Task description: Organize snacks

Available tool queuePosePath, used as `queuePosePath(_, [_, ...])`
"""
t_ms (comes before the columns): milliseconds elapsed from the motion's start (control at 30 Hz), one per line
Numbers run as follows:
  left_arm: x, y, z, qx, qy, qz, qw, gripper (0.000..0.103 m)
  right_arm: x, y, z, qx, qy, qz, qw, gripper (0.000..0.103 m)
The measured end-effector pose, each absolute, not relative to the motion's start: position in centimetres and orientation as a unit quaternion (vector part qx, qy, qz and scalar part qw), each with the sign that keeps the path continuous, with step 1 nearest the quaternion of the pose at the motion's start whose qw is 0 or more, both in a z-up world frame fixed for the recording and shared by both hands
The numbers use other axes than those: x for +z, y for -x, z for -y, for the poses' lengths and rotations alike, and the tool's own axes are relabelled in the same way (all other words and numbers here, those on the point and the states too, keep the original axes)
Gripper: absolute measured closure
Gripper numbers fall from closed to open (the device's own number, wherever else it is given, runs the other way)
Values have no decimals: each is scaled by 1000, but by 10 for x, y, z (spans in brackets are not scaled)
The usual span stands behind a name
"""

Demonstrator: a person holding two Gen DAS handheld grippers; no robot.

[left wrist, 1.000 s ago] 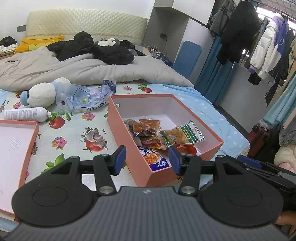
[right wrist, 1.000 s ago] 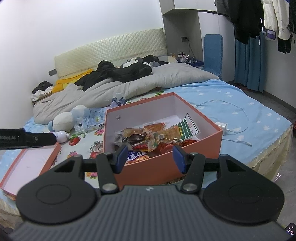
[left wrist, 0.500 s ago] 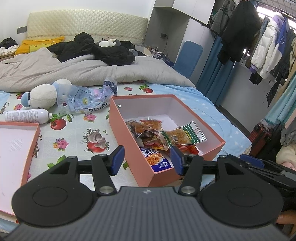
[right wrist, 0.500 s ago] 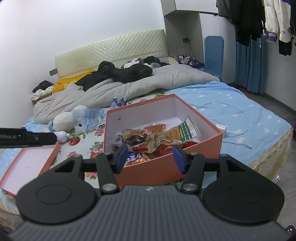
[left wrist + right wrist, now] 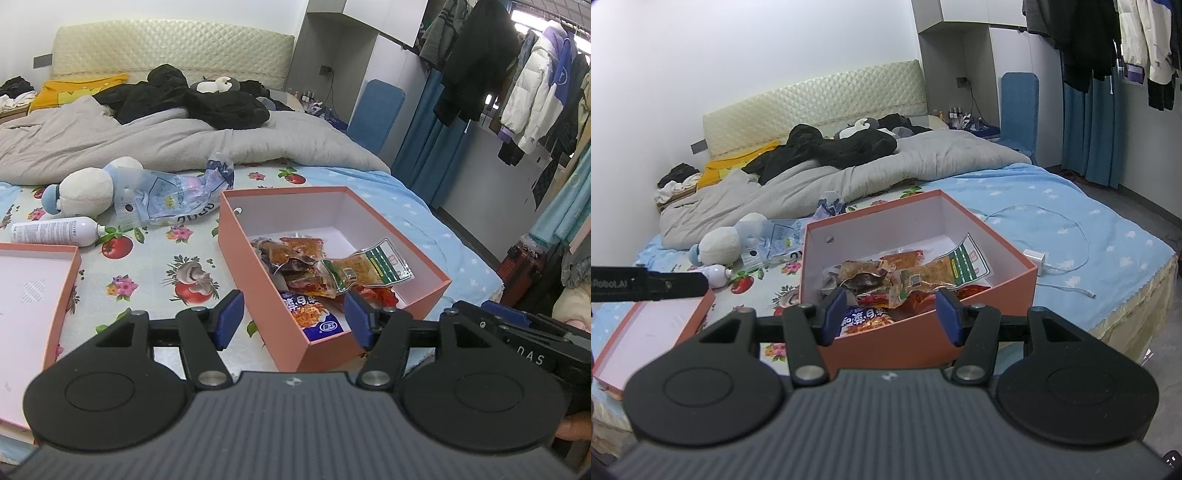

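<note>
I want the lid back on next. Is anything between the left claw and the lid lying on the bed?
Nothing visible. The left claw hangs open and empty; the lid lies open side up to its left, only bare floral sheet between.

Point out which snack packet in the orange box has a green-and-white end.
The long clear packet lying on top of the pile, its green-and-white end toward the box's far right wall; the others show red, orange or blue.

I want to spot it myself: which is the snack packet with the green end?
Find the open orange cardboard box on the flowery bed sheet. Among the packets piled inside, the clear packet with a green-and-white label lies on top, nearest the box's empty end; its neighbours are red, orange or blue.
</note>
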State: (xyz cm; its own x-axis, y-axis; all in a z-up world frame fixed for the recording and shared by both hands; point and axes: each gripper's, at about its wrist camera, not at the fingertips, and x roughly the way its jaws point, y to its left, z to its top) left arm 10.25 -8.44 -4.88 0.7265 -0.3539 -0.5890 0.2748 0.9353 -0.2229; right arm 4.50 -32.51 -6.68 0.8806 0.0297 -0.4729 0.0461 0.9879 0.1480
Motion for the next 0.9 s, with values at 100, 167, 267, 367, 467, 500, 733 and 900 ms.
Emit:
queuePosePath(100, [-50, -102, 84, -169, 59, -328, 927, 36, -66, -44, 325, -7, -77, -239, 968, 34])
queuePosePath(167, [-51, -102, 83, -170, 58, -329, 927, 34, -67, -44, 325, -3, -79, -237, 968, 27])
queuePosePath(267, [-50, -102, 83, -165, 56, -327, 929, 21, -66, -44, 327, -8, -86, -230, 969, 7])
queuePosePath(367, [-50, -102, 81, -164, 52, -325, 930, 12, -65, -45, 328, -9, -85, -229, 970, 0])
queuePosePath(467, [-50, -102, 80, -157, 45, -324, 932, 7, -65, -45, 328, -9, -85, -228, 970, 0])
queuePosePath(500, [-50, -101, 80, -156, 42, -324, 932, 6, -65, -45, 328, -10, -85, -228, 970, 0])
queuePosePath(733, [-49, -99, 83, -154, 33, -325, 933, 2, -65, -45, 328, -9, -86, -229, 970, 0])
queuePosePath(900, [-47, -100, 84, -151, 31, -325, 933, 1, -66, -46, 328, -10, -88, -231, 969, 0])
